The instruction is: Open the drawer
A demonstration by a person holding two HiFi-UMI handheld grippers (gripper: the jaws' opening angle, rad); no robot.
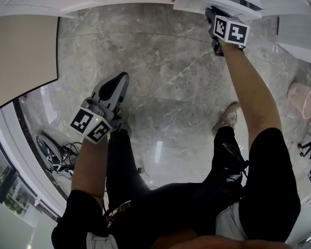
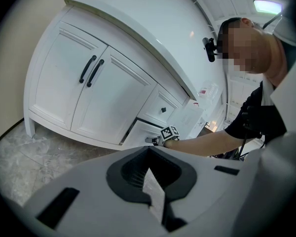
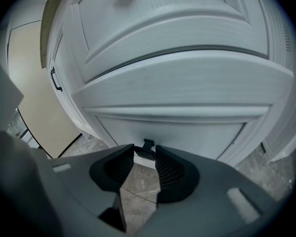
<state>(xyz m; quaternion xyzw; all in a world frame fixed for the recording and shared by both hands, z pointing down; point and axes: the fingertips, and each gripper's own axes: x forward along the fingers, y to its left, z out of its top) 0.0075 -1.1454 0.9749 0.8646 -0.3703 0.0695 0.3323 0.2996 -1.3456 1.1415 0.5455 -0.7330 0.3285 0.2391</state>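
The right gripper point(image 3: 145, 151) is clamped on the dark knob point(image 3: 148, 144) of the lower drawer point(image 3: 187, 132), which looks barely ajar. Next: a steady, straight pull outward. The left gripper point(image 1: 122, 79) hangs closed, empty.

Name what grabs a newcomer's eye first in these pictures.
The right gripper, arm outstretched, has its jaws clamped on the small dark knob of the lower drawer, which stands slightly out from the white cabinet. The left gripper hangs idle, jaws shut, over the grey marble floor.
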